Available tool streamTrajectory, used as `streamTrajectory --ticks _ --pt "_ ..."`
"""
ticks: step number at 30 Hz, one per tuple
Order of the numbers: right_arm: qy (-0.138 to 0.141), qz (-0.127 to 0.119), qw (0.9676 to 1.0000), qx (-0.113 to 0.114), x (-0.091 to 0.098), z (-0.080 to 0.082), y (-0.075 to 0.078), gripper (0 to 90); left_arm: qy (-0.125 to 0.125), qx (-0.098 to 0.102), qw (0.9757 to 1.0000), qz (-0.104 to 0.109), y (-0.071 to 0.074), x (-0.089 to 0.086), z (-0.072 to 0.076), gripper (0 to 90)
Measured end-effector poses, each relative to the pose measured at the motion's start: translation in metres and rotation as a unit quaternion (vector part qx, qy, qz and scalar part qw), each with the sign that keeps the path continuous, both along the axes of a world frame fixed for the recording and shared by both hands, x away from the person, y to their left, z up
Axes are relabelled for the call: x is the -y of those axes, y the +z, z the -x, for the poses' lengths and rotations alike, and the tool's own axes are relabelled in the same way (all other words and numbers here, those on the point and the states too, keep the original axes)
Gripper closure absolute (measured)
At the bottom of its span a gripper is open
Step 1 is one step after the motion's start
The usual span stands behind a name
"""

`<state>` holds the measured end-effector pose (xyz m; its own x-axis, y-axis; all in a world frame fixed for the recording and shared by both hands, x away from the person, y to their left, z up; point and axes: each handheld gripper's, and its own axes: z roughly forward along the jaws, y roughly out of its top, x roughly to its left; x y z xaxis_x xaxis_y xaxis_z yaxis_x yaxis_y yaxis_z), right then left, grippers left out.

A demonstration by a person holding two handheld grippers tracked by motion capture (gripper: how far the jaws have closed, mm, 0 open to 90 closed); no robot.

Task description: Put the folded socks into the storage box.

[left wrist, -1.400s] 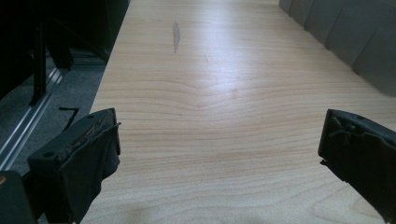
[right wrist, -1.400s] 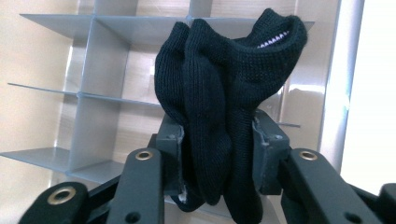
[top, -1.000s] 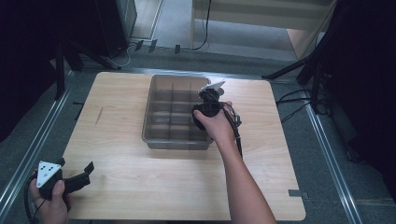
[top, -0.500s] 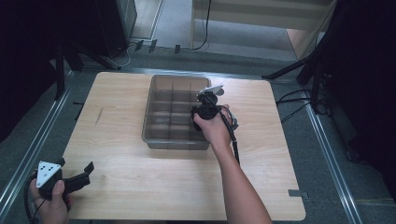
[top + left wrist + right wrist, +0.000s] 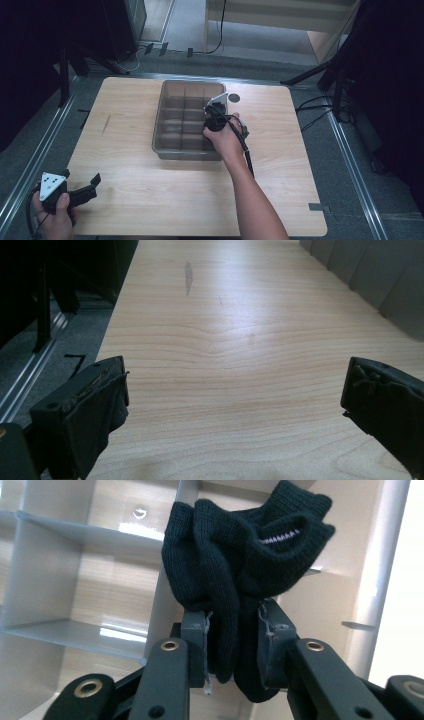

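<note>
Wooden table (image 5: 150, 200); small dark round spot (image 5: 234, 98), maybe sticker; floor cables (image 5: 310, 107).

1. Counter (image 5: 130, 200): the near strip and the whole left side are bare wood, open to passage.
2. Divided bin (image 5: 170, 120): stands at centre-far; its walls and inner partitions obstruct level movement, access from above.
3. Right gripper (image 5: 216, 116) and forearm occupy the bin's right-hand compartments, with a dark knitted sock (image 5: 240, 575) bunched there.
4. Left gripper (image 5: 75, 192): sits at the near-left corner, bare board ahead.
5. Small dark disc (image 5: 233, 98): lies just right of the bin's far corner.
</note>
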<state>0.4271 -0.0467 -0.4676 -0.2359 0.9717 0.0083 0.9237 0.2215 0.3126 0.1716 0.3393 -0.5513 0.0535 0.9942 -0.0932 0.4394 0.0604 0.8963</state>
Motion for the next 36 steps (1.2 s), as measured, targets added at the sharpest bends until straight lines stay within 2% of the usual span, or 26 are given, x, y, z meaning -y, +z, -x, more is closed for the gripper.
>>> streamTrajectory --ticks 1,2,3,6,8,13,17,19,22,23,24,25,28,29,30,32,34,36 --pt "-0.002 0.013 0.9999 -0.005 -0.004 -0.001 -0.002 70.4 -0.001 -0.001 1.0000 0.000 0.000 0.000 0.000 0.0" --pt "-0.002 0.013 0.9999 -0.005 -0.004 -0.001 -0.002 70.4 -0.001 -0.001 1.0000 0.000 0.000 0.000 0.000 0.0" --pt "-0.008 0.029 0.9994 -0.017 -0.009 -0.003 -0.008 70.5 0.000 -0.001 1.0000 0.000 0.000 0.000 0.000 0.0" --pt "-0.016 0.034 0.9989 -0.030 -0.011 -0.005 -0.015 70.6 0.000 0.000 1.0000 0.002 0.000 -0.001 0.000 0.0" --pt "-0.026 0.035 0.9982 -0.041 -0.013 -0.008 -0.022 70.5 0.000 0.001 1.0000 0.002 0.000 -0.001 0.000 0.0" --pt "-0.021 0.027 0.9983 -0.047 -0.011 -0.009 -0.018 67.7 0.000 0.000 1.0000 0.003 0.000 -0.001 0.000 0.0" --pt "-0.011 0.021 0.9986 -0.048 -0.009 -0.009 -0.015 59.5 0.000 0.000 1.0000 0.003 0.000 -0.001 0.000 0.0" --pt "-0.004 0.003 0.9987 -0.050 -0.005 -0.008 -0.010 52.8 0.001 -0.001 1.0000 0.002 0.000 0.000 0.000 0.0" --pt "-0.004 -0.004 0.9987 -0.051 -0.002 -0.008 -0.005 50.7 0.001 -0.002 1.0000 0.002 0.000 0.000 0.000 0.0" --pt "-0.003 -0.020 0.9985 -0.050 0.002 -0.008 0.002 48.7 0.001 -0.002 1.0000 0.002 0.000 0.000 0.000 0.0" --pt "-0.003 -0.020 0.9985 -0.050 0.002 -0.008 0.002 48.7 0.001 -0.002 1.0000 0.002 0.000 0.000 0.000 0.0" --pt "0.005 -0.031 0.9987 -0.041 0.005 -0.008 0.008 45.2 0.001 -0.002 1.0000 0.001 0.000 0.000 0.000 0.0" --pt "0.008 -0.039 0.9986 -0.035 0.008 -0.007 0.014 41.5 0.001 -0.002 1.0000 0.001 0.000 0.000 0.000 0.0" --pt "0.012 -0.048 0.9983 -0.031 0.010 -0.006 0.021 38.2 0.001 -0.002 1.0000 0.001 0.000 0.000 0.000 0.0" --pt "0.012 -0.048 0.9983 -0.031 0.010 -0.006 0.021 38.2 0.001 -0.002 1.0000 0.000 0.000 0.000 0.000 0.0" --pt "0.013 -0.050 0.9985 -0.018 0.013 -0.005 0.032 32.5 0.001 -0.002 1.0000 0.000 0.000 0.000 0.000 0.0" --pt "0.013 -0.056 0.9982 -0.019 0.015 -0.005 0.035 31.0 0.001 -0.002 1.0000 0.000 0.000 0.000 0.000 0.0" --pt "0.020 -0.061 0.9979 -0.009 0.018 -0.004 0.040 25.4 0.001 -0.002 1.0000 0.000 0.000 0.000 0.000 0.0"
